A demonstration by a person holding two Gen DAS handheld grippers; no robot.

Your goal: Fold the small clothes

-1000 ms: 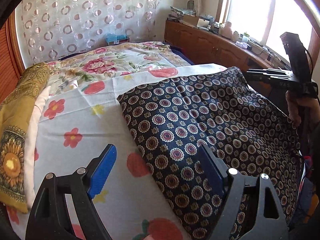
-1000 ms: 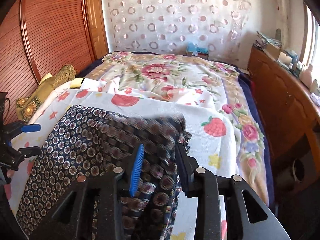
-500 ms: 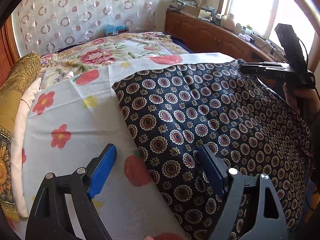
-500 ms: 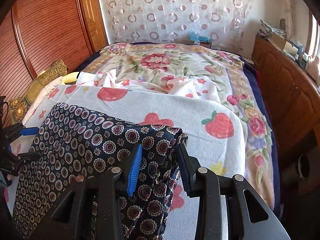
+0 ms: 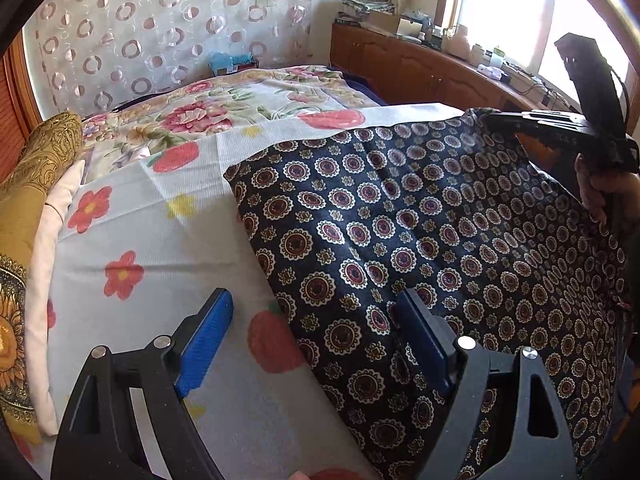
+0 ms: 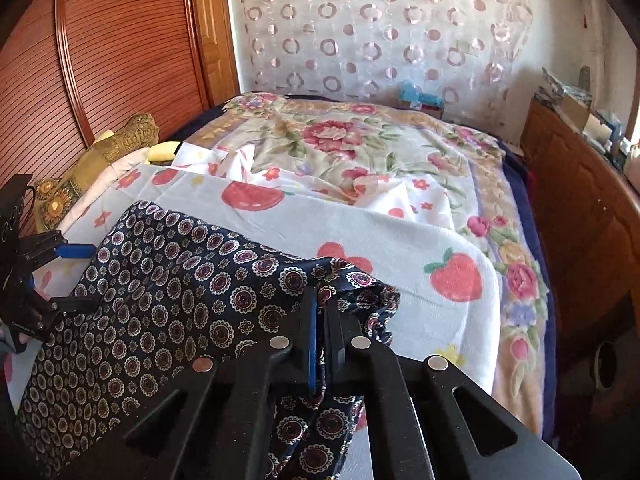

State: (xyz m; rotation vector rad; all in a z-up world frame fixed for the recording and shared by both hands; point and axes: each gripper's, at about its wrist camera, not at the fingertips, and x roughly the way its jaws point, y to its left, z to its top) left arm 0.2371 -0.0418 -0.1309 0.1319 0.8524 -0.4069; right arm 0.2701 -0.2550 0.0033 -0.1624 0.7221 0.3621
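From the left wrist camera, the left gripper [image 5: 312,344] had its blue-padded fingers [image 5: 204,338] spread wide apart, clasping nothing. One finger hovered over the white towel printed with red fruit and flowers [image 5: 160,248]; the other sat over the near edge of the navy cloth patterned with small round medallions [image 5: 420,240]. That cloth lay spread across the towel on the bed, toward the bed's right side, its far left corner resting flat on the towel. Its far right corner was lifted off the bed, where the right gripper [image 5: 496,120] met it, though this view did not show how the fingers stood there. A mustard-yellow patterned pillow [image 5: 36,184] lay along the bed's left edge, and a floral bedspread with pink roses [image 5: 208,112] covered the far half of the bed. A wooden sideboard [image 5: 420,72] stood along the wall beyond the bed's right edge.

From the right wrist camera, the right gripper [image 6: 322,320] had its fingers pressed together on a bunched corner of the navy cloth [image 6: 180,280], with fabric gathered between the pads and hanging below them. The rest of the cloth stretched toward the bed's left edge, where the left gripper [image 6: 76,276] stood with fingers apart at the cloth's other end. The towel [image 6: 400,236] lay beneath, the bedspread [image 6: 340,140] beyond it
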